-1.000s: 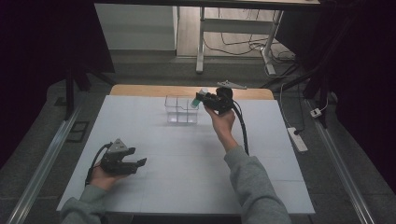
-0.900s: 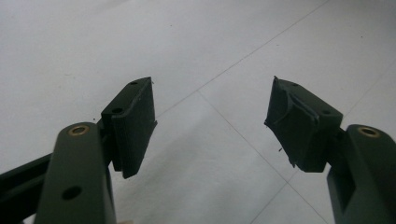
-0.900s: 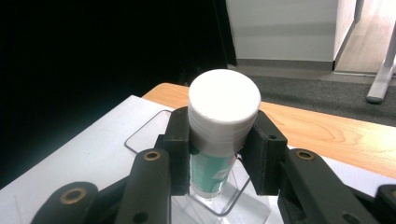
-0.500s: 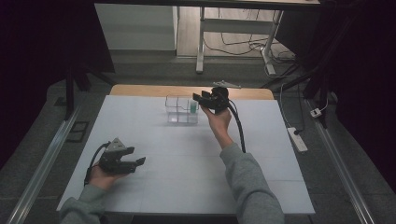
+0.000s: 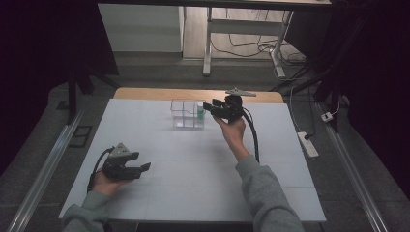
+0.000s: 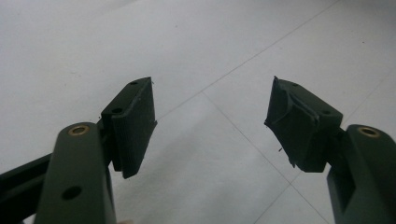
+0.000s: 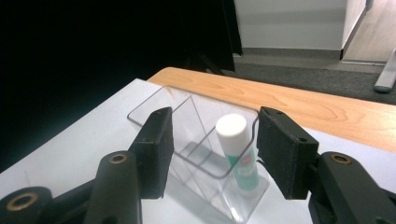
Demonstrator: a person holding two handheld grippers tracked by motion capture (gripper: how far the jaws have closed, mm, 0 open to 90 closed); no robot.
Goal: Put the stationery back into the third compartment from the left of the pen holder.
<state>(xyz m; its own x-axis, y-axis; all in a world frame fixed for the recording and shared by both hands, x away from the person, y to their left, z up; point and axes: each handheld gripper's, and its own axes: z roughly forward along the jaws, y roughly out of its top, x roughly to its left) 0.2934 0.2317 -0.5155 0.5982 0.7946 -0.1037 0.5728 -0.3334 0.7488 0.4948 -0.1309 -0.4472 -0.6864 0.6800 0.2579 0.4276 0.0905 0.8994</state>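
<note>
Right hand-held gripper point(image 7: 212, 154) jaws just opened, glue stick point(image 7: 238, 151) released upright inside clear organizer point(image 7: 154, 109); next: withdraw.

Right gripper point(image 5: 209, 106) at one o'clock, arm stretched out, its jaws just opened and gripping nothing; left gripper point(image 5: 144, 167) low at eight o'clock, jaws apart.

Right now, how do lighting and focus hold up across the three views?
High view: dim overall, black at both sides, the table evenly lit and the clear box faint. Left gripper view: bright, soft, no glare. Right gripper view: the near jaws blur, the tube is sharp, the left half black.
</note>
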